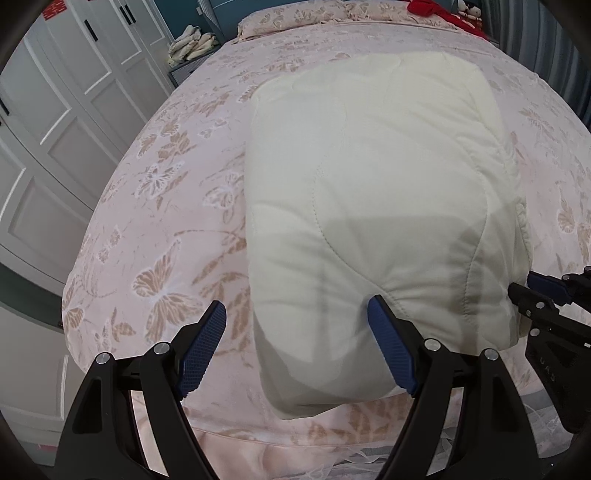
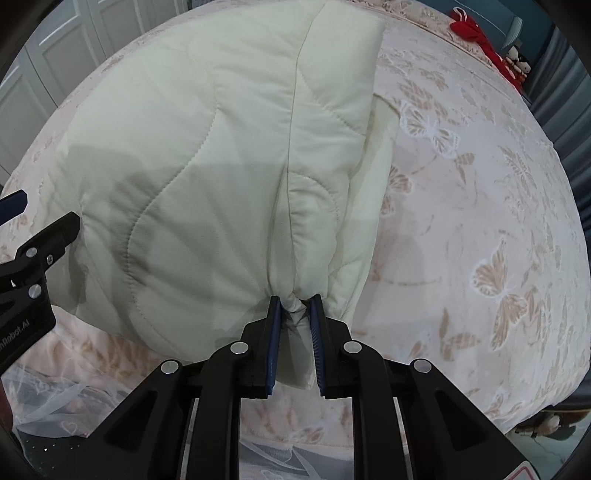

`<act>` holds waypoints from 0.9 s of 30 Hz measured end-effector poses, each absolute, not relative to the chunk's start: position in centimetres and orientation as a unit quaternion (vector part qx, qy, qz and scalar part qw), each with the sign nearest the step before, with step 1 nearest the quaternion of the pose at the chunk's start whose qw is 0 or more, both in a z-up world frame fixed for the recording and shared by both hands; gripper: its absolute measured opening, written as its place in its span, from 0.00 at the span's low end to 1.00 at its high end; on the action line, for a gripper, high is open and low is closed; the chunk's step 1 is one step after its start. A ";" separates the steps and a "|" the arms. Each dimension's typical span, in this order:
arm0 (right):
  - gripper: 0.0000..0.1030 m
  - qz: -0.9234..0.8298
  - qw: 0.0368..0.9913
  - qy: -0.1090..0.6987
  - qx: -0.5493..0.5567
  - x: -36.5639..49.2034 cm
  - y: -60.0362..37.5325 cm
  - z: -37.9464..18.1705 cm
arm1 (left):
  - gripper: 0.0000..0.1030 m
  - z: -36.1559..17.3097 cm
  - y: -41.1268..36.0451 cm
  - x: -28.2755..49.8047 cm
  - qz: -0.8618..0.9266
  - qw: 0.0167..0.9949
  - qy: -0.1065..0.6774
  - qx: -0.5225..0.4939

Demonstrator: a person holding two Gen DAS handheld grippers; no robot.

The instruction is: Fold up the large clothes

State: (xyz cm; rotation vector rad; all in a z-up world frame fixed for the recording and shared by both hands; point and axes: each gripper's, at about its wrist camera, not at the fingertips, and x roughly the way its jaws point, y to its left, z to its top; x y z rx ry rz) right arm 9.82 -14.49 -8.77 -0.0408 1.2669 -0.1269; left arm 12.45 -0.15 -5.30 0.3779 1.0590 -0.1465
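Note:
A folded cream quilted garment (image 1: 373, 206) lies on a pink bed with a butterfly print (image 1: 162, 206). My left gripper (image 1: 297, 315) stands open over the garment's near left corner; its right finger (image 1: 391, 350) rests on the cloth, its left finger over the bedspread. In the right wrist view my right gripper (image 2: 295, 301) is shut on a bunched fold of the cream garment (image 2: 207, 155) at its near edge. The right gripper (image 1: 524, 295) also shows at the right edge of the left wrist view, and the left gripper (image 2: 48, 236) at the left edge of the right wrist view.
White wardrobe doors (image 1: 62, 122) stand left of the bed. A pillow (image 1: 295, 18) and a red cloth (image 1: 439, 13) lie at the far end, with small toys (image 2: 517, 61) nearby. White lace netting (image 2: 55, 402) hangs below the bed's near edge.

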 end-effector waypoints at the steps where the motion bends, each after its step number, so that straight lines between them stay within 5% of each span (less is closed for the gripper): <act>1: 0.14 -0.060 0.803 0.593 -0.018 9.8 -14.5 -9.0 | 0.75 -5.5 -0.3 12.4 -0.069 0.843 0.502 0.181; 27: 0.15 -0.054 0.806 0.589 0.033 9.9 -15.3 -10.4 | 0.82 -7.6 -1.0 12.6 -0.048 0.849 0.492 0.188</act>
